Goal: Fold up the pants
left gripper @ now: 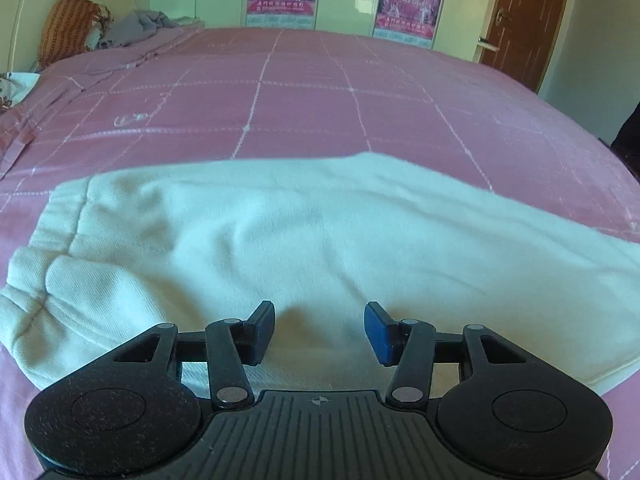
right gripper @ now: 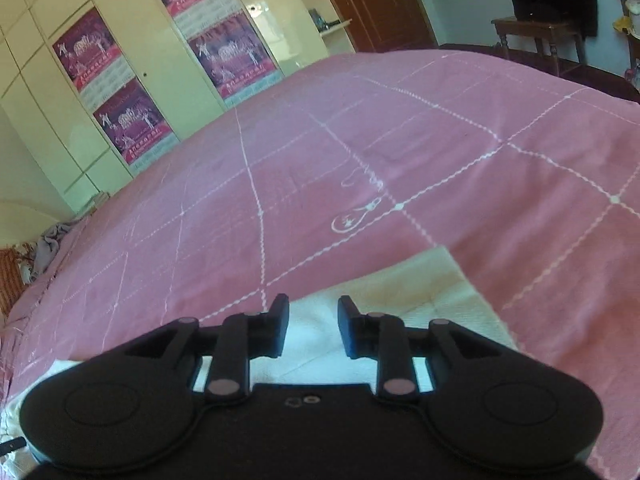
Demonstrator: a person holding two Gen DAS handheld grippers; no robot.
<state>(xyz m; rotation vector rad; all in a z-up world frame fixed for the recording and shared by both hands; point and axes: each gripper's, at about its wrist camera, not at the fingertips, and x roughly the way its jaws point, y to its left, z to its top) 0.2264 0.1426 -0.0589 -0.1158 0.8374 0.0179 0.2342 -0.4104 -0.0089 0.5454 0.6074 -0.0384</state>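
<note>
White pants lie flat across the pink bedspread, waistband at the left, legs running off to the right. My left gripper is open and empty, just above the near edge of the pants around their middle. In the right wrist view the leg end of the pants shows as a white corner on the bedspread. My right gripper is open and empty, over that leg end, with white cloth showing between the fingers.
A striped pillow and a grey bundle of clothes lie at the head of the bed. A wardrobe with posters stands beyond the bed. A brown door and a wooden table stand at the far side.
</note>
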